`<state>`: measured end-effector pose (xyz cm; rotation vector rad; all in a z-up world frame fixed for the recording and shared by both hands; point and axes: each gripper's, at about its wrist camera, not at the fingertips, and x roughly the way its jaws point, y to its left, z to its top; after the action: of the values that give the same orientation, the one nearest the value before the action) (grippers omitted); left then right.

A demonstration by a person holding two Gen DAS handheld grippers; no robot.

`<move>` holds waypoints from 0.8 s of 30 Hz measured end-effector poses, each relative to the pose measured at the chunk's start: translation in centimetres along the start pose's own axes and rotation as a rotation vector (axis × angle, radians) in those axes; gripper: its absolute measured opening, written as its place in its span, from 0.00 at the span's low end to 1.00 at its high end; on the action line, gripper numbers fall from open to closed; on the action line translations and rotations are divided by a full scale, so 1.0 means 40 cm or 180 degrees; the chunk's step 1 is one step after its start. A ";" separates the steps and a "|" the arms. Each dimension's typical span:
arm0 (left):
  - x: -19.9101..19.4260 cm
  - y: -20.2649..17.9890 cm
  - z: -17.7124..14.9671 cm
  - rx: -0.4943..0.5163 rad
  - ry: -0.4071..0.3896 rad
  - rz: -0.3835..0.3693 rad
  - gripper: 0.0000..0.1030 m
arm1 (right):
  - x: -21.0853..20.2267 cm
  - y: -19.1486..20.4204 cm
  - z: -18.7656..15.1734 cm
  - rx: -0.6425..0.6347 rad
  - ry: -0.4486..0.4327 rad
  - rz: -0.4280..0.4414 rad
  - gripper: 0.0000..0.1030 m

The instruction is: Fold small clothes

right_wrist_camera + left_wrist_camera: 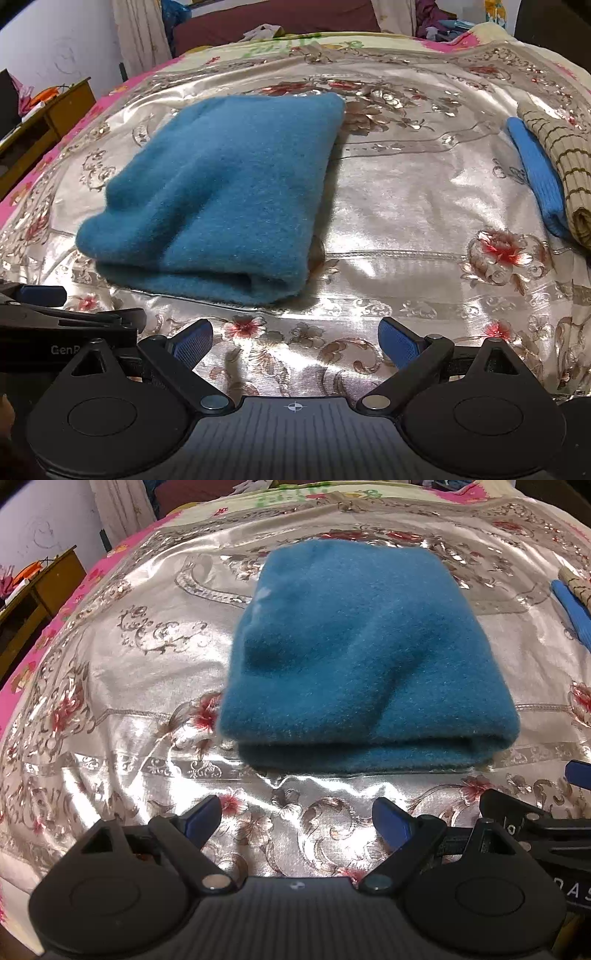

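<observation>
A teal fleece garment (354, 657) lies folded into a thick rectangle on the shiny floral bedcover (122, 686); its folded edge faces me. It also shows in the right wrist view (221, 192), left of centre. My left gripper (297, 818) is open and empty, just short of the garment's near edge. My right gripper (295, 341) is open and empty, in front of the garment's right corner. The right gripper's body shows at the right edge of the left wrist view (535, 819), and the left gripper's body shows at the left of the right wrist view (66, 317).
Two folded pieces lie at the bed's right side: a blue knit one (535, 173) and a cream one with dark stripes (565, 166). A wooden desk (44, 122) stands left of the bed. A pink sheet edge (55, 627) runs along the left.
</observation>
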<state>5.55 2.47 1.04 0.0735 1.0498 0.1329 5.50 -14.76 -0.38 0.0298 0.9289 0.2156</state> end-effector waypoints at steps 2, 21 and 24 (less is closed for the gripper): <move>0.002 0.004 -0.001 -0.0024 -0.0005 -0.0013 0.90 | 0.000 0.004 0.001 -0.0012 -0.0014 -0.0004 0.94; 0.014 0.025 -0.011 -0.0155 0.0015 -0.0048 0.90 | 0.007 0.020 0.003 -0.0039 -0.0004 0.0034 0.94; 0.013 0.025 -0.012 -0.0155 0.0010 -0.0042 0.90 | 0.007 0.022 0.002 -0.0038 0.0001 0.0039 0.94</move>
<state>5.32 3.53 0.46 0.0223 1.0496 0.1467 5.58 -13.85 -0.45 0.0242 0.9281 0.2324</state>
